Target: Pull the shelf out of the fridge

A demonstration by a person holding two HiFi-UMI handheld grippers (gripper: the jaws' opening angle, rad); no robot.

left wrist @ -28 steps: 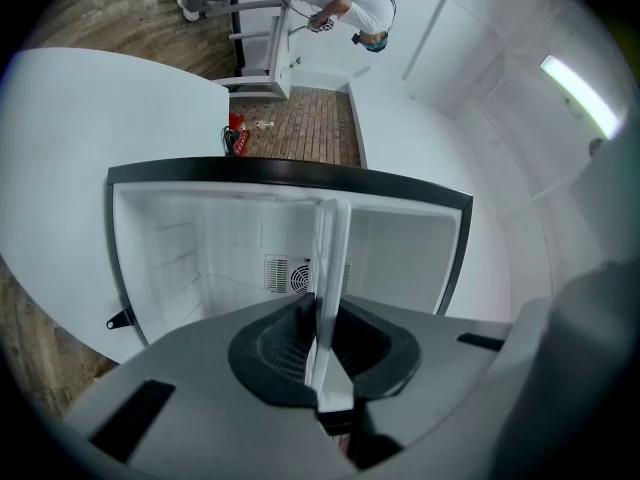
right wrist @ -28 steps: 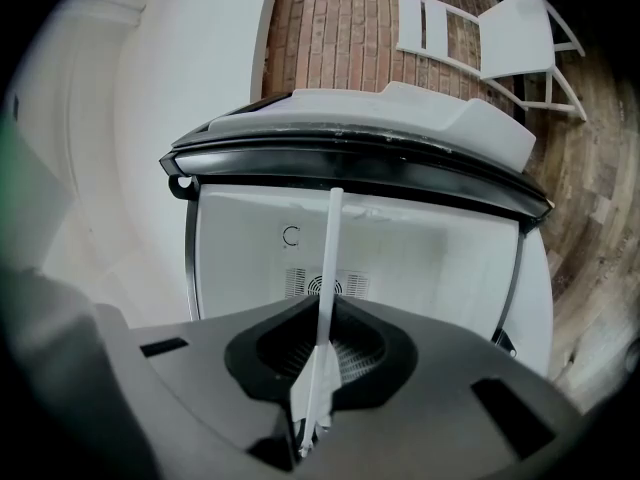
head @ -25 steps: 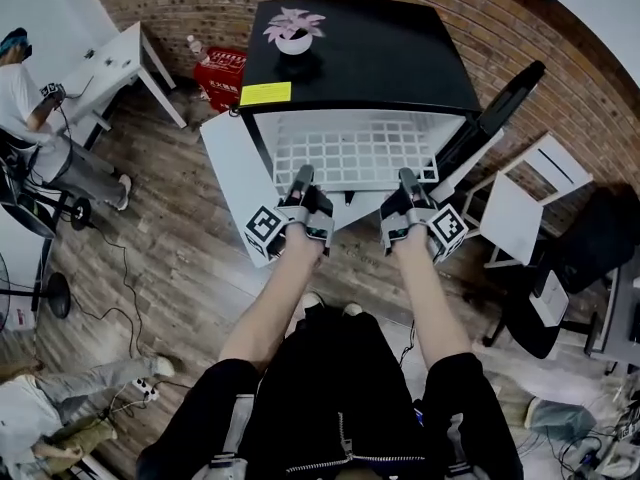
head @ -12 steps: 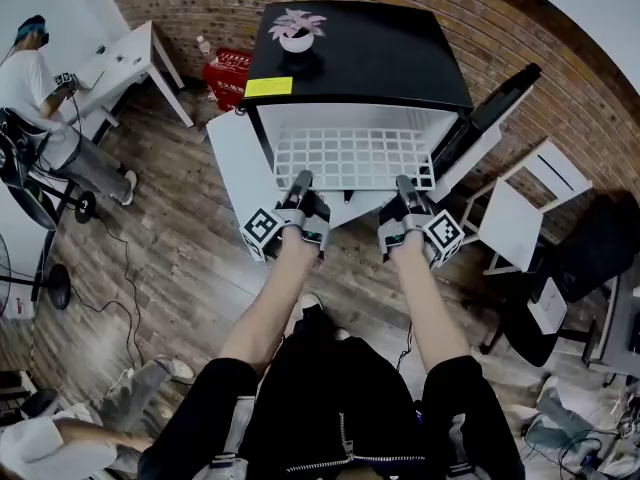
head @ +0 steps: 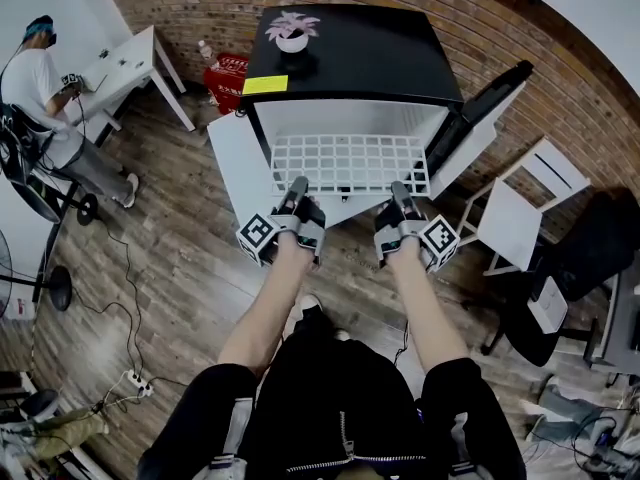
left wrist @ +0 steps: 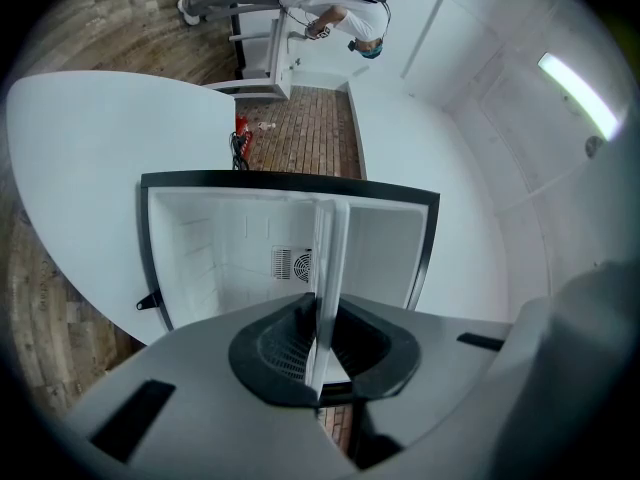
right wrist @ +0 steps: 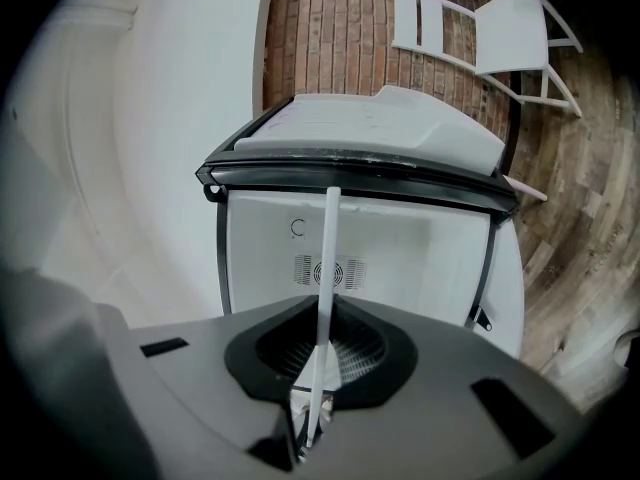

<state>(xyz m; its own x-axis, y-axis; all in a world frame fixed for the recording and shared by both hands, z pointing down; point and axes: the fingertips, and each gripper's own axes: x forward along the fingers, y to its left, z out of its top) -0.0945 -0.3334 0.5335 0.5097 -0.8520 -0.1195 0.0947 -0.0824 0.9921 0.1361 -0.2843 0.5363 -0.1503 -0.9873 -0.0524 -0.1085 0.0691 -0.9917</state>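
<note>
The white wire shelf [head: 350,161] sticks out level from the open black fridge [head: 360,53], about half its depth showing. My left gripper [head: 298,184] is shut on the shelf's front edge at the left, and my right gripper [head: 399,187] is shut on it at the right. In the left gripper view the shelf [left wrist: 326,258] runs edge-on between the jaws of the left gripper [left wrist: 318,353] into the white fridge cavity [left wrist: 225,243]. The right gripper view shows the same: a thin shelf edge [right wrist: 329,258] clamped in the right gripper [right wrist: 318,368].
The fridge door [head: 485,108] hangs open to the right. A potted plant [head: 292,30] stands on the fridge top. A white chair [head: 525,203] is at right; a red crate [head: 225,73], a white desk [head: 125,63] and a seated person [head: 35,83] at left. Cables lie on the wooden floor [head: 150,268].
Both grippers have drawn back toward me with the shelf, which now sticks a little further out of the fridge. Their grip has not changed.
</note>
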